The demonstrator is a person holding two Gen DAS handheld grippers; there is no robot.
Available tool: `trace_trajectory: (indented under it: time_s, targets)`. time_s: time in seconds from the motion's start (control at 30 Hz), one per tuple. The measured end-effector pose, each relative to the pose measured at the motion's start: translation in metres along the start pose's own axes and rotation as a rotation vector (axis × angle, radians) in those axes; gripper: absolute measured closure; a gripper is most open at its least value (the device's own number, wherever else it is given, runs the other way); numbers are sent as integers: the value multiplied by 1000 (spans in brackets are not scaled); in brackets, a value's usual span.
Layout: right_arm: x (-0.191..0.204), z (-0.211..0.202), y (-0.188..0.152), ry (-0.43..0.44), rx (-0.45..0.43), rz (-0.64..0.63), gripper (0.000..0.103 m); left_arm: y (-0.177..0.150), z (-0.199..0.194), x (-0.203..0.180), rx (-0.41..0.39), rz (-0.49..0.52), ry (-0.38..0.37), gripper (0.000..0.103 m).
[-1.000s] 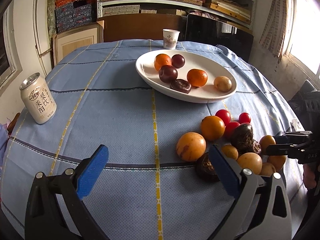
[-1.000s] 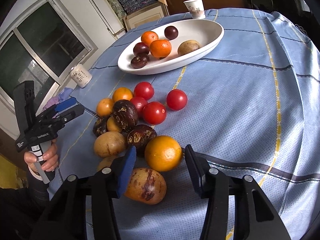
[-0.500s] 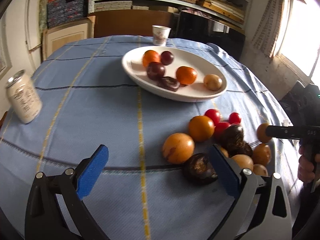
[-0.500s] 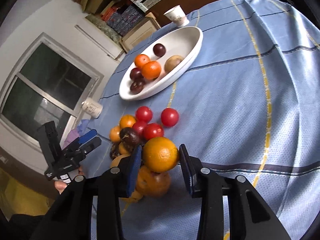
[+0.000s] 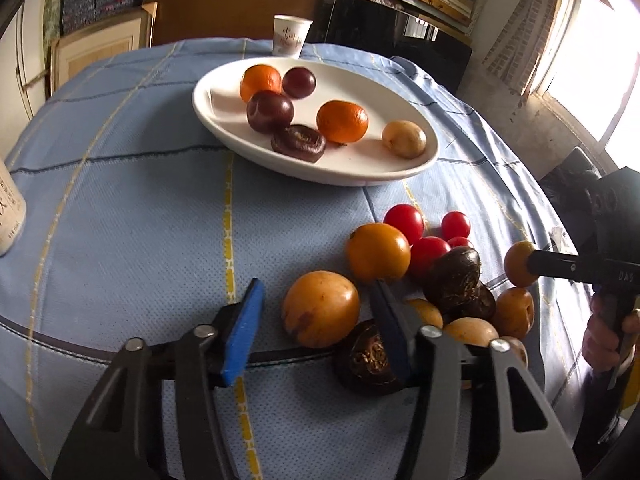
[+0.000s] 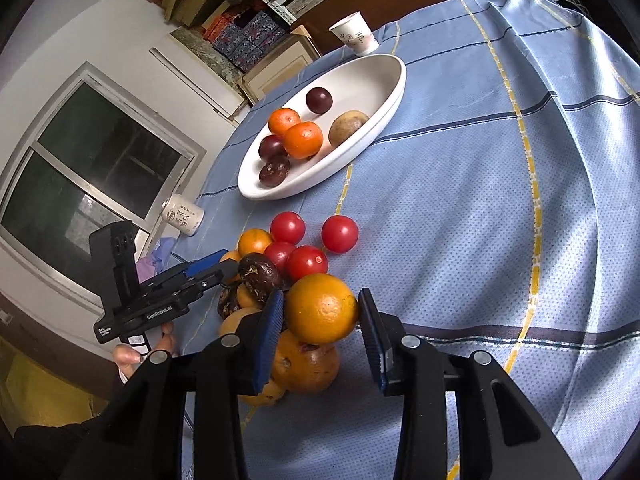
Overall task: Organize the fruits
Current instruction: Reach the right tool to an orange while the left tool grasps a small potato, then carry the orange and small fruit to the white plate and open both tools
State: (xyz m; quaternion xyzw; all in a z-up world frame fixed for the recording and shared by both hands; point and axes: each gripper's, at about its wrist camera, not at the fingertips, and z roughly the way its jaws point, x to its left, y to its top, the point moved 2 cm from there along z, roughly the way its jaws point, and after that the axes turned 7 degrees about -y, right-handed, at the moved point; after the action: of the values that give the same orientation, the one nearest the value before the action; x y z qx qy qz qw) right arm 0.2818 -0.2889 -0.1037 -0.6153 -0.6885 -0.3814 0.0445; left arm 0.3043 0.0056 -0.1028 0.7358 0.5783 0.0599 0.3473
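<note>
Right gripper: lower centre of its own view, fingers narrowed onto an orange, blue pads against both its sides; the fruit looks lifted clear of the pile.
Left gripper: lower centre of its view, fingers part open around a yellow-orange speckled fruit that sits on the cloth; pads flank it, with a clear gap on the left side, so nothing is held.
White oval dish: upper centre of the left view; it holds six pieces, namely two mandarins, two dark plums, a wrinkled dark fruit and a pale brown one.
Loose pile: lower right of the left view, on the blue checked tablecloth; red tomatoes, dark wrinkled fruits and several orange and tan ones.
Progress: roughly a third done, by my reckoning; about a dozen pieces are outside the dish.
Next: the held orange probably goes to the dish.
</note>
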Motion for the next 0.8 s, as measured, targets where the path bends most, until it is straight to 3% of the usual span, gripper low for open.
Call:
trace_trajectory:
  time_s: [0.3,0.6,0.8]
  targets:
    - [0,0,0,2,-1,-3,64,-3,3,1,18,-7,-20,63]
    - [1,-2,1,24,-8,-2,64,-4,-15,2,-51,-26,-37,64]
    - [23,-10,11,-23,-121,-113,64,5,-27,-7,-105,4,-49,64]
